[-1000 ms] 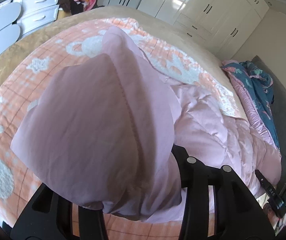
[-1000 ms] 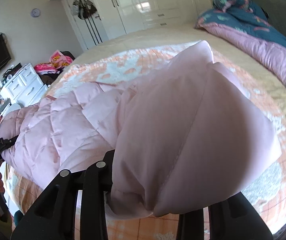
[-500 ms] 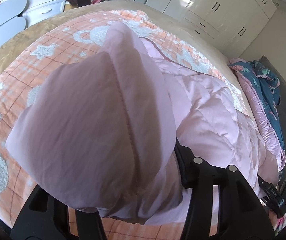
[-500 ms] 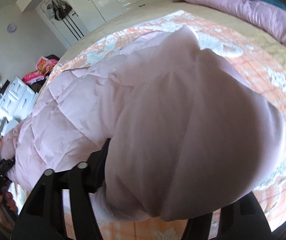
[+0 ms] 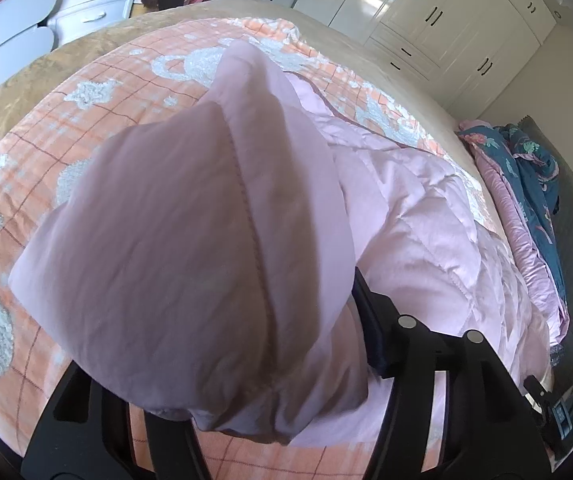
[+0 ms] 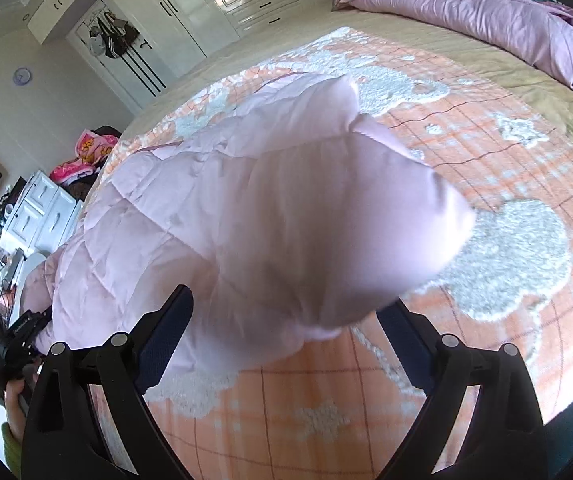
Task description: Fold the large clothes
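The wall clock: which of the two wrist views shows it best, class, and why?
The right wrist view. The wall clock appears there as a small round pale disc on the wall, left of the white wardrobe; its hands are too small to read. The left wrist view does not show it at all.

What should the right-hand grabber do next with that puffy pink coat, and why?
Probably draw the right gripper straight back, clear of the cloth. Its jaws stand wide open, and the folded corner of the pink jacket lies loose between them above the orange blanket, so that side looks let go. The left gripper seems clamped on its own fold.
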